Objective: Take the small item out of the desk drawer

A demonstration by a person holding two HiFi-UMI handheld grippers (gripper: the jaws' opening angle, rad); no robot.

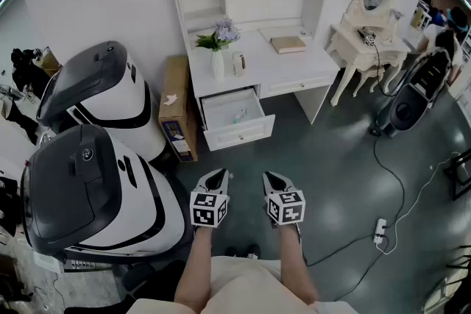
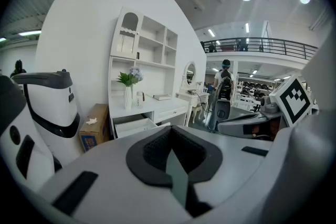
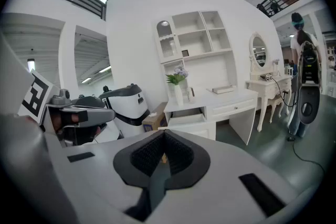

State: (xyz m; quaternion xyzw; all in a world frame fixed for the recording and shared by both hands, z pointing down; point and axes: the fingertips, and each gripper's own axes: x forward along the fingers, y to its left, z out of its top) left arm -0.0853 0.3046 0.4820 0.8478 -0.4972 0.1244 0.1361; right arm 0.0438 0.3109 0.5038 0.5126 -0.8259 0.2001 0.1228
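The white desk (image 1: pixel 291 70) stands a good step ahead of me, and its drawer (image 1: pixel 232 114) is pulled out. A small greenish item (image 1: pixel 240 115) lies inside the drawer. My left gripper (image 1: pixel 218 174) and right gripper (image 1: pixel 271 177) are held side by side in front of my body, short of the drawer and above the dark floor. The jaws of both are shut with nothing between them. From the left gripper (image 2: pixel 170 132) view the drawer (image 2: pixel 134 124) is far ahead, and from the right gripper (image 3: pixel 164 136) view the drawer (image 3: pixel 184 117) is just as far; neither shows the item.
Two big white and grey machines (image 1: pixel 96 187) (image 1: pixel 103 95) stand at the left, with a cardboard box (image 1: pixel 176 106) beside the desk. A flower vase (image 1: pixel 218 55) and a book (image 1: pixel 288 44) are on the desktop. A dressing table (image 1: pixel 368 40), a dark machine (image 1: pixel 412 95) and a power strip (image 1: pixel 380 230) are at the right.
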